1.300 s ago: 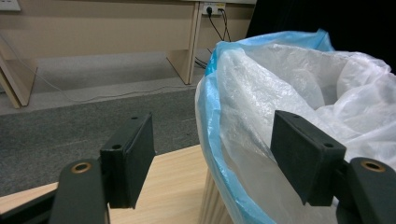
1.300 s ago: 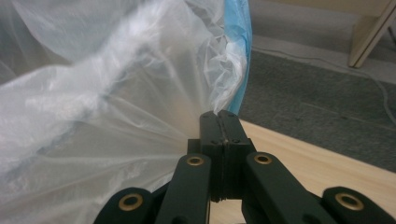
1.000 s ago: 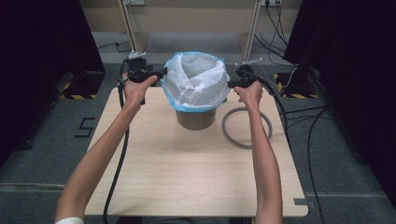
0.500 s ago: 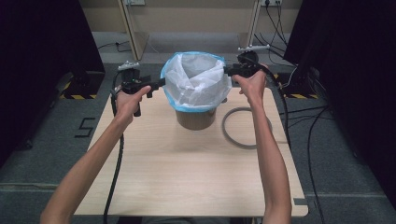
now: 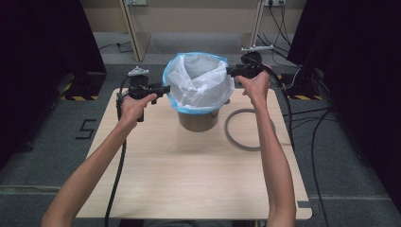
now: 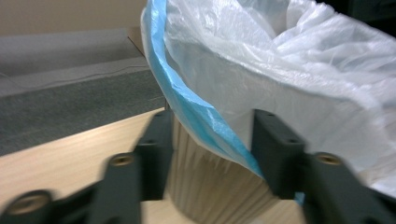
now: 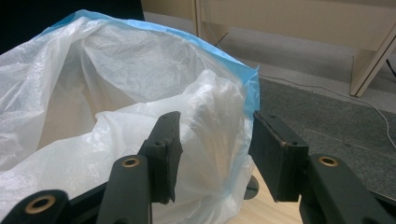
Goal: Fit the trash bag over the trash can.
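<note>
A brown bin point(image 5: 198, 121) stands at the far middle of the table, lined with a white plastic bag point(image 5: 197, 81) whose blue rim point(image 5: 173, 102) folds over the outside. My left gripper point(image 5: 164, 88) is at the bag's left side, open. In the left gripper view the blue rim point(image 6: 205, 122) hangs between the spread jaws of the left gripper point(image 6: 212, 126), above the bin's ribbed wall point(image 6: 210, 186). My right gripper point(image 5: 230, 72) is higher, at the bag's right edge. In the right gripper view it point(image 7: 217, 123) is open, with the white bag point(image 7: 210, 116) and its blue rim point(image 7: 250, 86) between the jaws.
A grey ring point(image 5: 229, 128) lies flat on the light wooden table point(image 5: 189, 179), right of the bin. Black cables trail from both grippers over the table's edges. Grey carpet and dark curtains surround the table, and furniture legs stand behind it.
Both grippers were level at the bag's rim. The left one has since dropped lower and drawn slightly away to the left, while the right one has risen to the upper right edge.
</note>
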`<control>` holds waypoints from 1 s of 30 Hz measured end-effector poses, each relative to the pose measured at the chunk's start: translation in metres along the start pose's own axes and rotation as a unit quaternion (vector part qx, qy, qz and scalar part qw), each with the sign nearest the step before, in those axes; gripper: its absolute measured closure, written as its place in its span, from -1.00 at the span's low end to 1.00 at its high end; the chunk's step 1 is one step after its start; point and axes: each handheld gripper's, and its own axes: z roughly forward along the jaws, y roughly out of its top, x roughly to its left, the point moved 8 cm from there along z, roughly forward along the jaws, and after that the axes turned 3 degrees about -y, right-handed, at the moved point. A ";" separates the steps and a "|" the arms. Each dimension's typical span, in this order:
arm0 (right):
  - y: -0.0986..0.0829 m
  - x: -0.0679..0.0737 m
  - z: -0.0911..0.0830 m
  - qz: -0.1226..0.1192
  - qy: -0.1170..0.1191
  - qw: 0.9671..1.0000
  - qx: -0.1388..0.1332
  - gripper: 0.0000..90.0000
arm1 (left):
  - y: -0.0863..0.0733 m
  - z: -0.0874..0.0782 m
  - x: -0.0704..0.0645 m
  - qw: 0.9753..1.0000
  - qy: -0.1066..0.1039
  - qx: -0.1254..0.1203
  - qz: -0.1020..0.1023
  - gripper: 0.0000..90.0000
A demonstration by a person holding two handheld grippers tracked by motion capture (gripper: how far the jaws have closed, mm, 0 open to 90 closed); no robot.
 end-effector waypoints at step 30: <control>0.007 0.000 -0.004 0.005 0.011 1.000 -0.010 0.10 | 0.015 0.002 0.043 0.996 0.088 0.009 -0.015 -0.14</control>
